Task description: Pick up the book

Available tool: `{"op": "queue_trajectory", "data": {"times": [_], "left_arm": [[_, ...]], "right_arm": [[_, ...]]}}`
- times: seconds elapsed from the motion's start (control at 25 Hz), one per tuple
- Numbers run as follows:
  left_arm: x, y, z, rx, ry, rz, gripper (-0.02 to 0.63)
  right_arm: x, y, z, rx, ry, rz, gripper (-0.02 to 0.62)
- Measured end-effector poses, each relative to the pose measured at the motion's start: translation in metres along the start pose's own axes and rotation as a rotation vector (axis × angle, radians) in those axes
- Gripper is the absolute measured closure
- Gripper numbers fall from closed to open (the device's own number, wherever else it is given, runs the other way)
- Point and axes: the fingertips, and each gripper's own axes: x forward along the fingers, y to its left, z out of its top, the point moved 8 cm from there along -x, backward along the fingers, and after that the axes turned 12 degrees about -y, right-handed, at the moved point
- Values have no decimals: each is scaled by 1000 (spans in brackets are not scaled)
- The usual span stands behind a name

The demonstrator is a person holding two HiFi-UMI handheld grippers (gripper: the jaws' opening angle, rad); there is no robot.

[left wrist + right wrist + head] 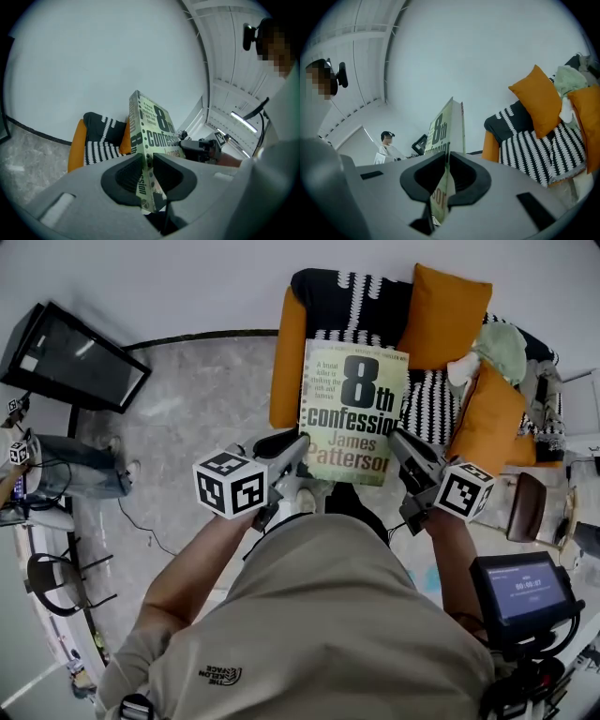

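Note:
A pale green paperback book (354,413) with "8th confession" on its cover is held up in the air in front of the person, cover facing the head camera. My left gripper (298,452) is shut on its lower left edge, by the spine. My right gripper (397,441) is shut on its lower right edge. In the left gripper view the book (151,136) rises from between the dark pads, and the left gripper (147,177) clamps its spine side. In the right gripper view the book (444,133) stands edge-on, with the right gripper (445,180) pinching its lower part.
Beyond the book is a sofa (286,362) with orange cushions (448,315), a black-and-white striped throw (361,296) and a green soft toy (497,348). A dark screen (75,357) leans at the left; a small monitor (523,589) is at lower right. Another person (386,145) stands far off.

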Motion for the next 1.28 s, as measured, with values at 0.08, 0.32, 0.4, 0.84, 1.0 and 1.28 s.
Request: {"op": "queue_trajectory", "data": {"times": [0.08,0.32,0.4,0.84,1.0,1.28], "left_arm": [[0,0,0,-3,-1,0,527],[1,1,0,-12,1,-8,528],[-1,1,1,-13,1,-9,528],[-3,0,4,-10,6,-7,528],[-1,0,4,-8,9,-9,528],[0,1,4,-14,18,-11,528]], "right_arm": [[0,0,-1,2,1,-2,554],[1,2,3,-9,-6,2,554],[1,3,2,-11,-5,1,554],[-1,5,0,-29,-7,2,555],[-3,5,0,-25,-9,-3,555],[-3,6,0,-18,-17,-10,555]]}}
